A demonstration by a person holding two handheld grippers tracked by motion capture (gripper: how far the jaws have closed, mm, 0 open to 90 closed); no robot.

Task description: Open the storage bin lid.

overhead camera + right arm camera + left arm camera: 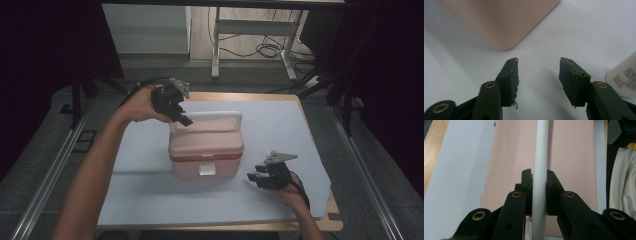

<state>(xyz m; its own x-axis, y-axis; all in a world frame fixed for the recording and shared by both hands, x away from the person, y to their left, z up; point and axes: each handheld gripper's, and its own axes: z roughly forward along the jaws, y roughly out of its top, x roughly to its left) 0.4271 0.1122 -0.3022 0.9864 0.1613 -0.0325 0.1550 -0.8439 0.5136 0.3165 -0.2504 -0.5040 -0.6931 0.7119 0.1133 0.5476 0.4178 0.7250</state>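
Gripping the white handle with my left claw, pads pinched across the bar, which runs along the box lid. My right claw sits spread and empty just right of the box, toward the tabletop's near edge.

Behind my table with its pale blue sheet there's a white desk frame, cables tangled on the floor, plus a small printed white container.

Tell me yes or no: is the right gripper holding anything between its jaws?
No: in the right gripper view the right gripper has its jaws apart over the bare white sheet, short of the pink box.
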